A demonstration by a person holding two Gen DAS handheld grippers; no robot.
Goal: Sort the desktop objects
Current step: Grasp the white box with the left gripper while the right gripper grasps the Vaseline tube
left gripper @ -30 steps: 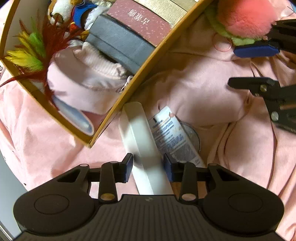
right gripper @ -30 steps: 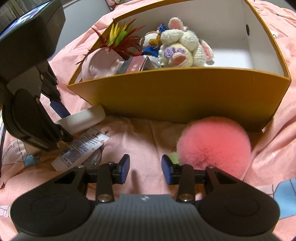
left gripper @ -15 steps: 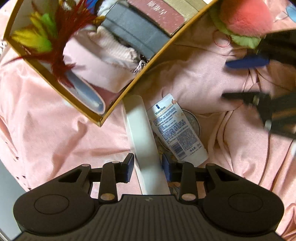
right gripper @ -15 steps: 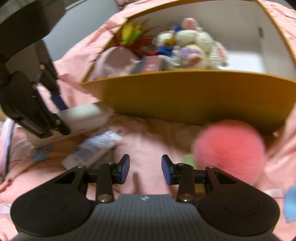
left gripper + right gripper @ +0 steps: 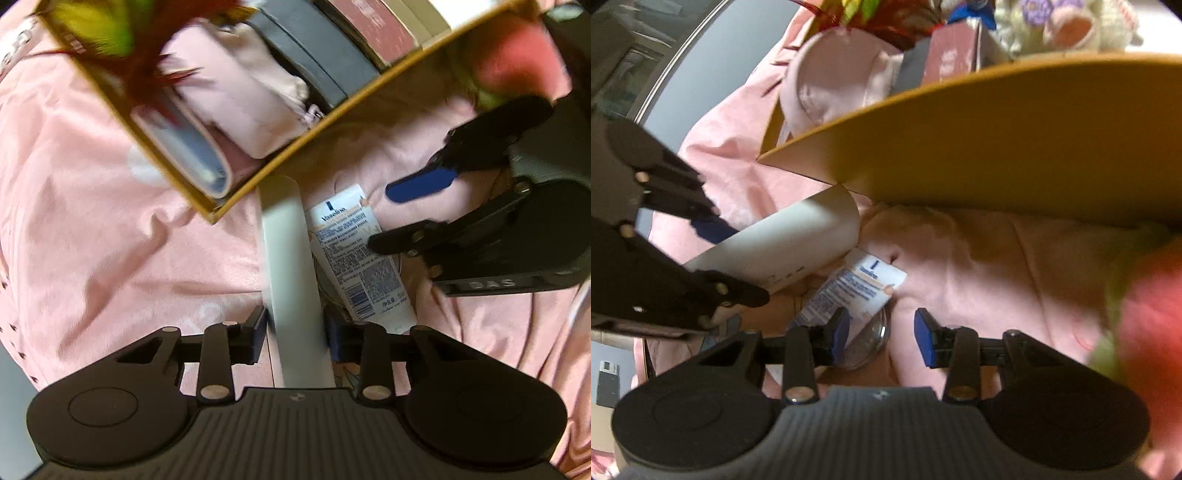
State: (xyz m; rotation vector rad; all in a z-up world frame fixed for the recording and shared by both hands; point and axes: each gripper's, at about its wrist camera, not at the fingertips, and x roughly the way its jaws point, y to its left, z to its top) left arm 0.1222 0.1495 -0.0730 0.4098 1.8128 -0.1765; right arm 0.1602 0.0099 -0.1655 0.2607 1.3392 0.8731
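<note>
My left gripper [image 5: 295, 332] is shut on a long white box [image 5: 291, 266], held lengthwise with its far end at the corner of the yellow cardboard box [image 5: 325, 118]. The white box also shows in the right wrist view [image 5: 783, 251]. A white Vaseline tube [image 5: 358, 258] lies on the pink cloth beside it, over a round clear lid [image 5: 871, 343]. My right gripper [image 5: 881, 332] is open and empty, low over the tube [image 5: 849, 295]; it also shows in the left wrist view [image 5: 406, 210]. A pink pompom [image 5: 1148, 321] lies at the right.
The yellow box [image 5: 997, 140] holds a pink pouch [image 5: 240, 99], dark and maroon cases [image 5: 325, 48], red and green feathers [image 5: 122, 40] and a crocheted toy [image 5: 1063, 26]. Pink cloth [image 5: 110, 229] covers the surface. A grey edge [image 5: 713, 66] runs at the far left.
My right gripper has swung left from the pompom to over the Vaseline tube, staying open. My left gripper keeps its hold on the white box and has drawn back slightly.
</note>
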